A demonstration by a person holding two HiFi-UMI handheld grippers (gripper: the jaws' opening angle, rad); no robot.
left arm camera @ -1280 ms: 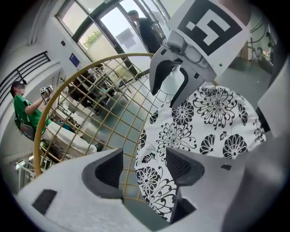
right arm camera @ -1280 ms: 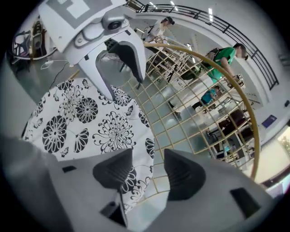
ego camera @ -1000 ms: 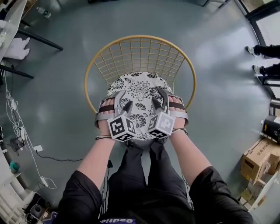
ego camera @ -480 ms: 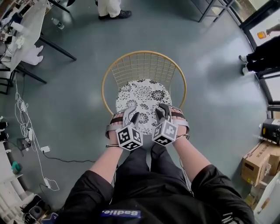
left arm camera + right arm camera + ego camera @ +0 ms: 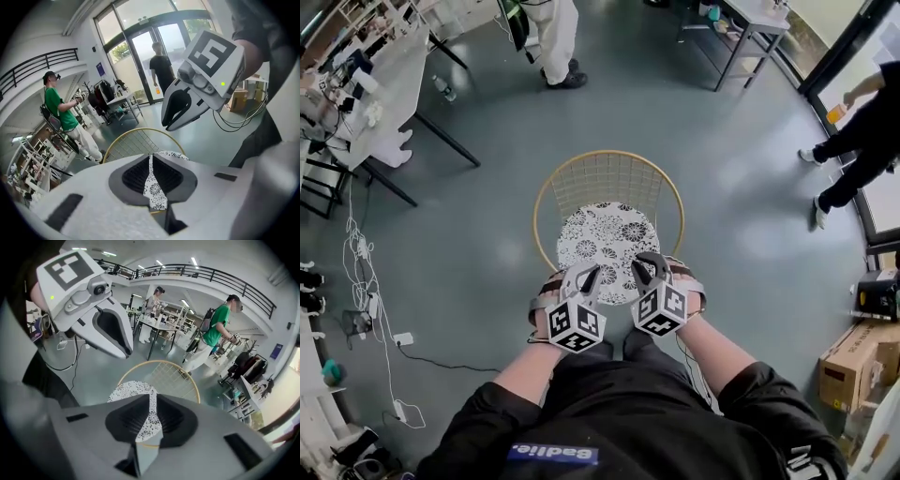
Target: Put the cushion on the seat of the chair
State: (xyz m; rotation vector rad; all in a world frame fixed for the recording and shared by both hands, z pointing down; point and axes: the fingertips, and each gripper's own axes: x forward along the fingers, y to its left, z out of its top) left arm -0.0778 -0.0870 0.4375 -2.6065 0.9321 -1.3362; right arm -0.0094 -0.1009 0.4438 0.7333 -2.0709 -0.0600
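the cushion (image 5: 607, 239) lies on the seat of the chair (image 5: 609, 156), our left hand-held gripper (image 5: 587, 277) and right hand-held gripper (image 5: 647, 267) have just been closing empty above its near edge, and we judge that bumping the chair could slide it off.

We're in a big open lab or workshop hall, with a bare grey floor (image 5: 750, 169) all round. Far left there's a cluttered workbench (image 5: 394, 94), cables (image 5: 364, 281) trailing beside it. Cardboard boxes (image 5: 848, 361) sit near right. A railed mezzanine (image 5: 211, 273) runs overhead, there are tall glass doors (image 5: 140, 65), and a person in green (image 5: 216, 326) stands among equipment tables.
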